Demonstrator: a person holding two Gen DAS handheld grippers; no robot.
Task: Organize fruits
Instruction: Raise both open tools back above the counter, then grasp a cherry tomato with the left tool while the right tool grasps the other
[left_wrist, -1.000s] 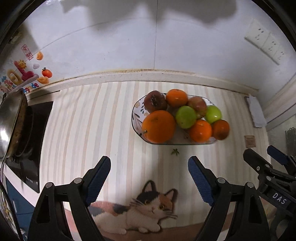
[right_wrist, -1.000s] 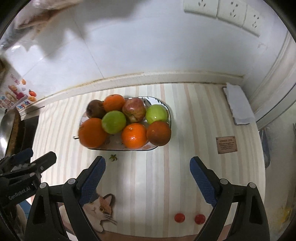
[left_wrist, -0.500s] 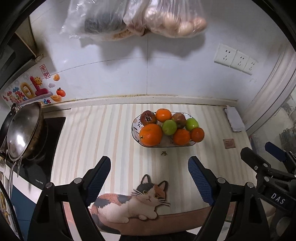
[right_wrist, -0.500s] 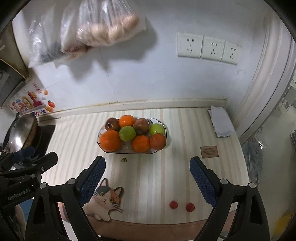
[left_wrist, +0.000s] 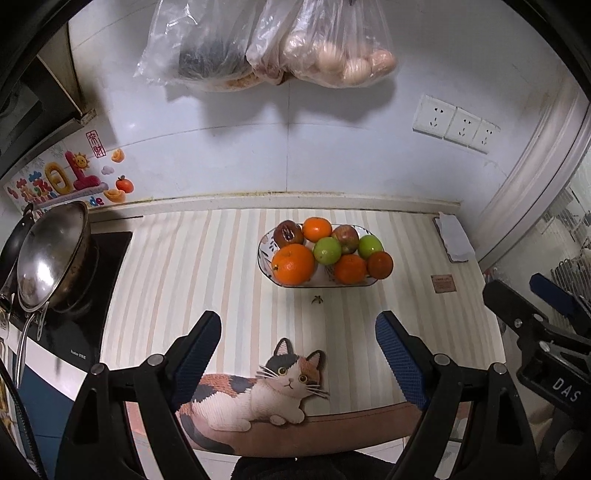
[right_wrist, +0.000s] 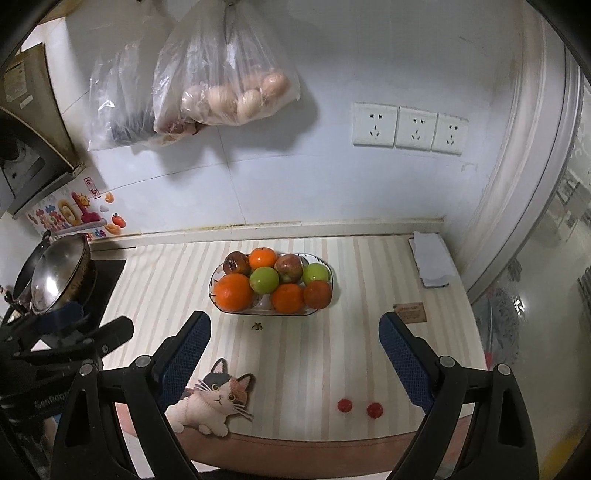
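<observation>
A glass fruit bowl (left_wrist: 265, 258) (right_wrist: 213, 286) sits mid-counter on the striped mat, piled with oranges (left_wrist: 293, 264) (right_wrist: 234, 291), green apples (left_wrist: 327, 250) (right_wrist: 264, 280), a red apple (right_wrist: 288, 267) and a dark fruit (left_wrist: 288, 233). My left gripper (left_wrist: 298, 345) is open and empty, held back above the counter's front edge. My right gripper (right_wrist: 294, 345) is open and empty too, level with it. Two small red fruits (right_wrist: 344, 405) (right_wrist: 374, 410) lie near the front edge.
A wok (left_wrist: 51, 258) sits on a black cooktop (left_wrist: 74, 332) at the left. Plastic bags (left_wrist: 280, 48) hang on the wall over the counter. A folded white cloth (right_wrist: 430, 260) lies at the right. A cat-shaped mat (left_wrist: 258, 391) lies at the front edge. A small leaf (left_wrist: 316, 300) lies before the bowl.
Both grippers have pulled back and up from the bowl; it looks smaller and the wall, bags and front edge have come into view. Both stay open.
</observation>
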